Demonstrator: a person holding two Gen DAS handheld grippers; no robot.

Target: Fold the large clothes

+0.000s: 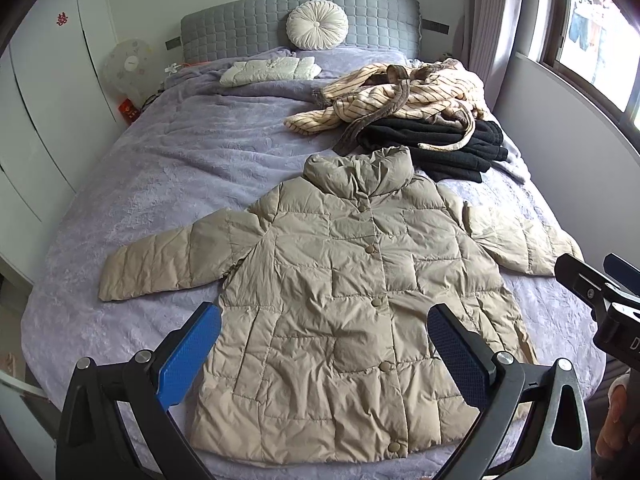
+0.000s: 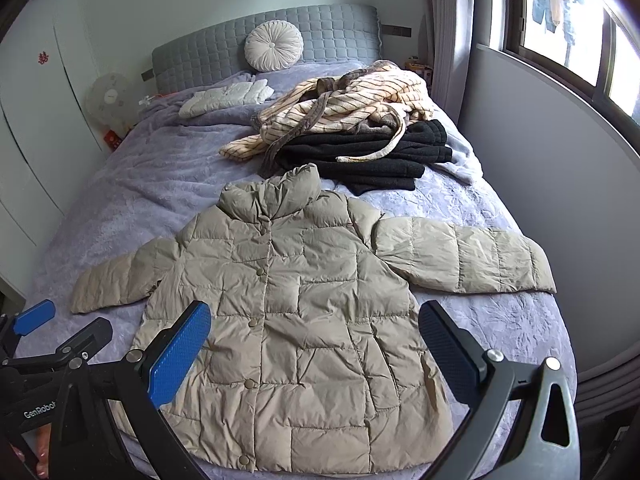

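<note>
A beige quilted puffer jacket [image 1: 340, 288] lies flat and buttoned on the purple bed, front up, collar toward the headboard, both sleeves spread out sideways. It also shows in the right wrist view [image 2: 296, 308]. My left gripper [image 1: 324, 336] is open and empty, held above the jacket's lower part. My right gripper [image 2: 316, 340] is open and empty, held above the jacket's lower hem area. Each gripper shows at the edge of the other's view: the right one [image 1: 600, 292], the left one [image 2: 60, 340].
A striped beige robe [image 1: 404, 96] lies heaped on a black garment [image 1: 436, 144] at the far right of the bed [image 1: 180, 168]. A folded white jacket [image 1: 268, 72] and round pillow [image 1: 316, 26] are near the grey headboard. A wall and window stand to the right, and a fan [image 1: 126, 66] to the left.
</note>
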